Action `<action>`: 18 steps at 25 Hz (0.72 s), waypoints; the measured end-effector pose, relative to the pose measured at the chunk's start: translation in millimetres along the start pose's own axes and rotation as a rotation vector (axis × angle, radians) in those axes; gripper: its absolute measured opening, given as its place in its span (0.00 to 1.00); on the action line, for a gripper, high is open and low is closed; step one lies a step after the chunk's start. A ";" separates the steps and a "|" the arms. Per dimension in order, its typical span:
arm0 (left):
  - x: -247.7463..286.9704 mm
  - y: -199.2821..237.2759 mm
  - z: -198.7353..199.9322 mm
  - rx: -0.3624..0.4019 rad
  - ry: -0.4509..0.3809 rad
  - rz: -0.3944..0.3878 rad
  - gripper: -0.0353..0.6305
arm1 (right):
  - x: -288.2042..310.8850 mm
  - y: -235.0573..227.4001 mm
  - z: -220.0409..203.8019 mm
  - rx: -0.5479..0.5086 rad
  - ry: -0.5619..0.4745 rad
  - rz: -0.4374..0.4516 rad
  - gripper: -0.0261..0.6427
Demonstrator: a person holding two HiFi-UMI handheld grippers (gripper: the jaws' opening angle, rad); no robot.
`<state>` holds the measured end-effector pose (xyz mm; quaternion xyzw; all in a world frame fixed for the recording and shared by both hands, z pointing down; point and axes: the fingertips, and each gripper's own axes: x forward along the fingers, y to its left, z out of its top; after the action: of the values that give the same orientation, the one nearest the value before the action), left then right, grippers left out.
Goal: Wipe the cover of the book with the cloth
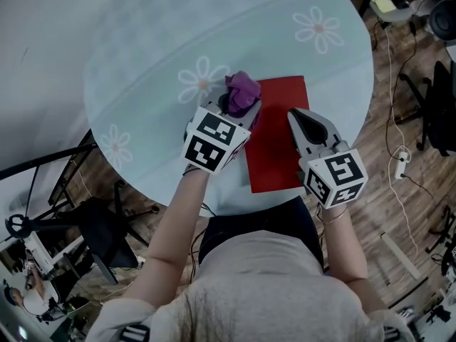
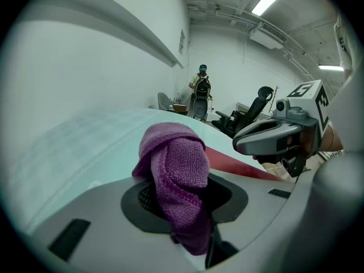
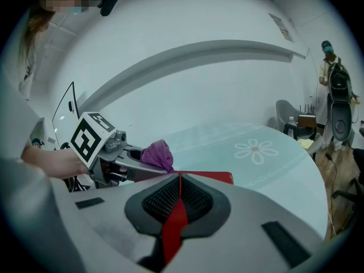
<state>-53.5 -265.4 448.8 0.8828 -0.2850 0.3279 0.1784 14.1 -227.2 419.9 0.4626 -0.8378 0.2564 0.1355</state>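
A red book (image 1: 278, 141) lies flat on the round table (image 1: 157, 55), near its front edge. A crumpled purple cloth (image 1: 242, 90) stands up at the book's far left corner, between the jaws of my left gripper (image 1: 244, 109). In the left gripper view the cloth (image 2: 173, 164) fills the middle of that gripper (image 2: 187, 189), with a dark gap beside it, so the jaws stand slightly apart. My right gripper (image 1: 292, 114) is over the book's right part with its jaws together. In the right gripper view only a thin red sliver of book (image 3: 210, 177) shows between them.
The tablecloth is pale blue-green with daisy prints (image 1: 318, 28). Past the table's right edge is a wooden floor with cables (image 1: 399, 162) and office chairs (image 1: 438, 98). A black chair (image 1: 100, 226) stands under the table's left front. A person (image 2: 202, 87) stands far behind.
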 end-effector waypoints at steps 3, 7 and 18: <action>3.8 -2.6 -0.2 0.021 0.004 -0.006 0.27 | -0.3 -2.5 -3.3 0.013 0.001 -0.008 0.07; 5.8 -7.6 2.7 0.038 0.006 -0.001 0.33 | -2.7 -4.6 -6.1 0.020 0.007 -0.009 0.07; 8.3 5.7 0.0 0.027 0.011 0.060 0.40 | 0.2 -4.1 -8.0 0.028 0.009 -0.008 0.07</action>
<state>-51.8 -273.0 455.2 0.8743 -0.3060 0.3418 0.1584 17.3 -224.7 427.9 0.4667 -0.8316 0.2695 0.1341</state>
